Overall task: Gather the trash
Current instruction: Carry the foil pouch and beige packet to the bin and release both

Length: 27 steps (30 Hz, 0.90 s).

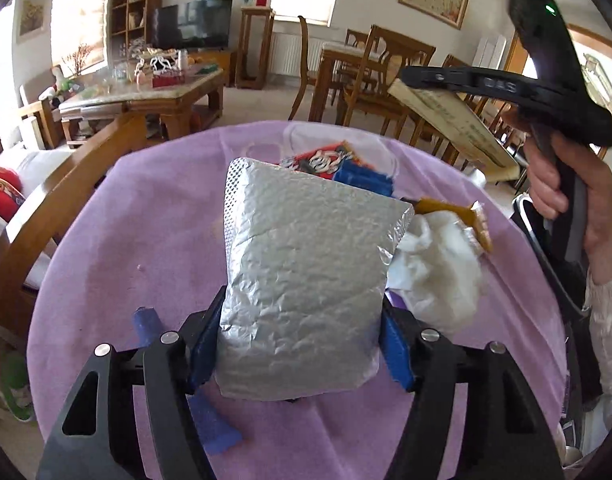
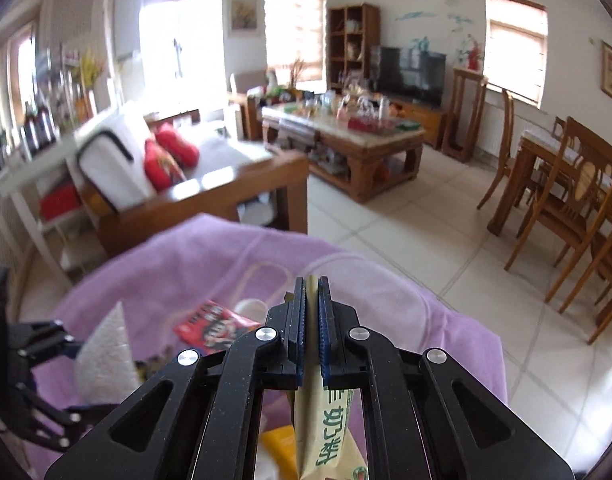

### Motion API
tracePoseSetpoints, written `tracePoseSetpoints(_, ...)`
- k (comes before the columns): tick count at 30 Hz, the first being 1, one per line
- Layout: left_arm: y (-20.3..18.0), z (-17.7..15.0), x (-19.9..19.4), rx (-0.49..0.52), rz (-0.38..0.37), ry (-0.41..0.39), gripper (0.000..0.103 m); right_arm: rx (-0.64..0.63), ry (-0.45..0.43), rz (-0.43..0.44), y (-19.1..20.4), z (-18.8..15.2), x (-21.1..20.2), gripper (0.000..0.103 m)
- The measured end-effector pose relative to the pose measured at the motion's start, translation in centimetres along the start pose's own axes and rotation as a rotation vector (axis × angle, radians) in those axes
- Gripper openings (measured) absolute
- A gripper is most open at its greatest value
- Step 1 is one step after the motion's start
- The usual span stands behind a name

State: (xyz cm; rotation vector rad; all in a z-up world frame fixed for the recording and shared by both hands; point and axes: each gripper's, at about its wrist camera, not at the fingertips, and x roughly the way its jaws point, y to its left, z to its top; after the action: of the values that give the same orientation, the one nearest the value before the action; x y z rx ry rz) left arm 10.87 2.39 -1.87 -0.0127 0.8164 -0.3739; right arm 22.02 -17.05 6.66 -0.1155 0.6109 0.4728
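Item one — my left gripper (image 1: 302,344) is clamped on a crinkled silver foil bag (image 1: 306,280), held upright above the purple cloth (image 1: 146,240) that covers the tabletop; the blue pads (image 1: 396,356) press its lower sides.

Item two — my right gripper (image 2: 313,312) is clenched on a flat beige carton (image 2: 326,424) with green printing, its edge pinched between the pads. From the left wrist view the same carton (image 1: 454,120) sits lifted in the air, tilted, well above the cloth, with the right hand (image 1: 578,200) wrapped round the gripper handle.

Still lying on the cloth, listed from the left wrist view:
- a red printed wrapper (image 1: 322,158), behind the foil bag;
- a blue wrapper (image 1: 364,180), touching the red one;
- a crumpled white plastic bag (image 1: 438,264), just beside the foil bag on its right;
- an orange-yellow wrapper (image 1: 446,210), against the white bag's far side;
- a blue scrap (image 1: 214,424) near my left gripper, partly hidden beneath it.

Background: wooden coffee table (image 1: 146,96), television (image 1: 194,24), dining chairs (image 1: 370,80), sofa with red cushions (image 2: 166,156).
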Motion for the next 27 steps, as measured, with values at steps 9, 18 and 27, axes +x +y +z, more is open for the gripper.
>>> tracePoseSetpoints(9,-4.5,0.3,-3.1,0.008,-0.075,-0.106,0.066,0.176,-0.106,0.087,-2.0,-5.8,-12.0,0.006)
tracePoseSetpoints(18,-17.0,1.4,-0.9,0.088,-0.316,-0.094,0.067,0.394,-0.17,-0.037,-11.9,-15.1,-23.6,0.006)
tracePoseSetpoints(27,-30.4,2.5,5.5,0.187,-0.512,0.03,0.067,0.607,-0.201,-0.186,-23.1,-25.4,-31.6,0.007)
